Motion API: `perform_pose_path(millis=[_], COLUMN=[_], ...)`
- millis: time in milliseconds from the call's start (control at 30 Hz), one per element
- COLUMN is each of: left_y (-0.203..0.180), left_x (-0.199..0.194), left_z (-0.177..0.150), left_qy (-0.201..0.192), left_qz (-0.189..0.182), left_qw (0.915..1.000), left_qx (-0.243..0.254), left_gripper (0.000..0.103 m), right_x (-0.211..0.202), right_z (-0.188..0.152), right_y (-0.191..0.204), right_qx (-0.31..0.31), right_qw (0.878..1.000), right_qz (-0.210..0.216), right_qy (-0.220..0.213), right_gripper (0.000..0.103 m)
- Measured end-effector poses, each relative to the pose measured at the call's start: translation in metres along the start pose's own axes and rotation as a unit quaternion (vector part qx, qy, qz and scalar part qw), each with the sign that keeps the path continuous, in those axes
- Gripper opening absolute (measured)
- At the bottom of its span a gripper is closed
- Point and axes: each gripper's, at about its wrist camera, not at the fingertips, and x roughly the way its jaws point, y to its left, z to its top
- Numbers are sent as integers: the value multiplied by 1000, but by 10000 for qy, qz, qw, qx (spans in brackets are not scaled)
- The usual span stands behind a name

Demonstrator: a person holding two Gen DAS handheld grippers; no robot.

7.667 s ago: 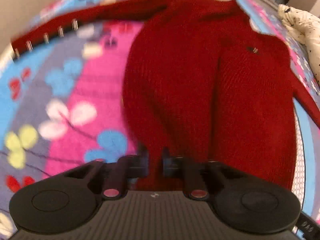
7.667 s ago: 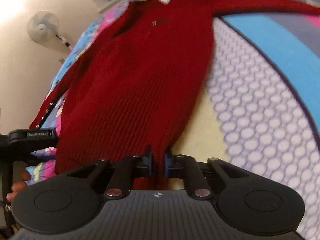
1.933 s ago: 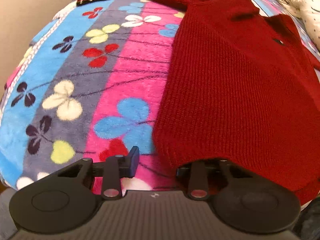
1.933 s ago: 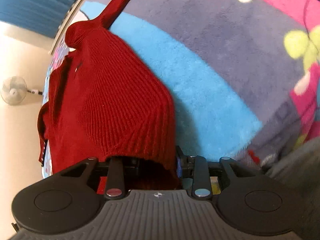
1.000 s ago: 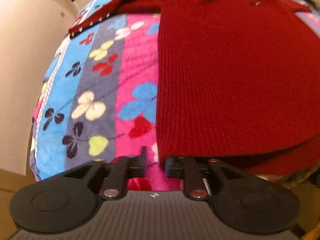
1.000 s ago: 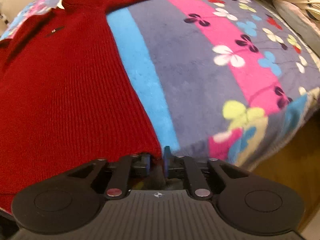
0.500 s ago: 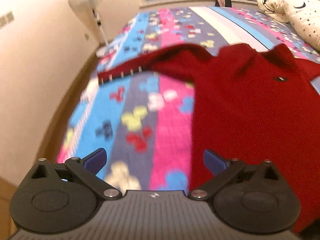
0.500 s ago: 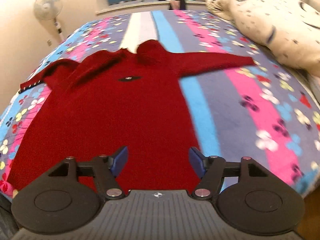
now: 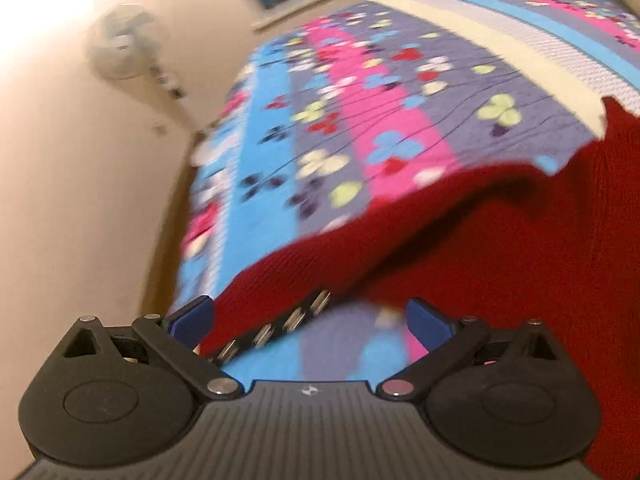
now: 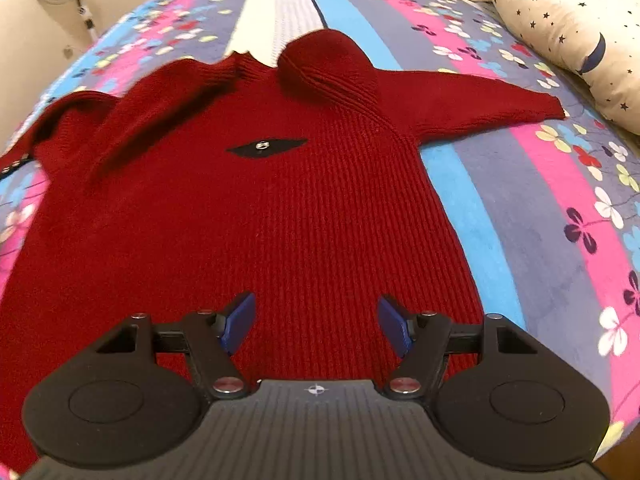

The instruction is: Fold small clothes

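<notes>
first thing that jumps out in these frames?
The red sweater spread flat across the flowered blanket, hood up top and one sleeve stretched toward the star-print pillow. In the left wrist view, the open left gripper closes in on the studded cuff.

A: How was the light?
B: Warm and indoor. The wall [image 9: 80, 160] glared to a washed-out cream at upper left.
A: Sharpness?
B: The left wrist view was smeared with motion blur; the right wrist view stayed crisp. Fisheye bending curved both views' edges.
</notes>
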Motion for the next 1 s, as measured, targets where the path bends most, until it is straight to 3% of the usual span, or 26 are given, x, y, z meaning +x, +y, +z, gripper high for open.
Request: perform_pose_path(millis=[100, 167, 200, 233, 267, 400, 467, 567, 600, 700, 800, 867, 900, 933, 1000], left_y=[-17, -35, -44, -51, -56, -32, 5, 51, 62, 84, 101, 102, 102, 102, 102], left_x=[29, 44, 52, 58, 65, 51, 48, 60, 68, 94, 107, 103, 99, 95, 90], left_z=[30, 46, 51, 54, 58, 57, 49, 22, 10, -23, -39, -40, -39, -41, -43], left_qy=[-93, -183, -162, -40, 207, -15, 378, 1042, 1324, 1760, 1940, 1871, 1699, 1534, 1160], left_qz=[-306, -353, -354, -411, -446, -151, -218, -217, -198, 660, 358, 194, 247, 354, 672], left_qw=[9992, 9980, 9975, 9968, 9963, 9998, 9978, 9868, 9801, 9668, 9581, 9582, 9614, 9648, 9735], left_qx=[224, 490, 594, 682, 700, 111, -501, -1222, -1469, -1730, -2078, -2157, -2148, -2105, -1850], left_gripper=[102, 96, 69, 7, 8, 6, 6, 6, 0, 0, 7, 43, 79, 101, 103], right_x=[23, 37, 44, 50, 55, 65, 64, 64, 65, 68, 66, 62, 58, 56, 52], right_z=[13, 20, 23, 25, 27, 35, 39, 46, 48, 52, 51, 50, 49, 48, 47], right_y=[3, 4, 4, 5, 5, 7, 6, 1, -1, -4, -3, -1, -1, -1, -2], right_qx=[33, 110, 133, 154, 174, 172, 166, 271, 323, 475, 469, 415, 404, 409, 431], right_qw=[9999, 9996, 9995, 9994, 9993, 9993, 9994, 9990, 9989, 9982, 9985, 9988, 9988, 9988, 9987], right_qz=[-160, -233, -249, -266, -285, -290, -289, -304, -296, -320, -252, -222, -184, -165, -194], right_qy=[54, 91, 121, 153, 179, 144, 11, -157, -183, -178, -127, -156, -184, -200, -183], right_gripper=[69, 69, 69, 69, 69, 67, 66, 65, 65, 64, 64, 64, 64, 64, 64])
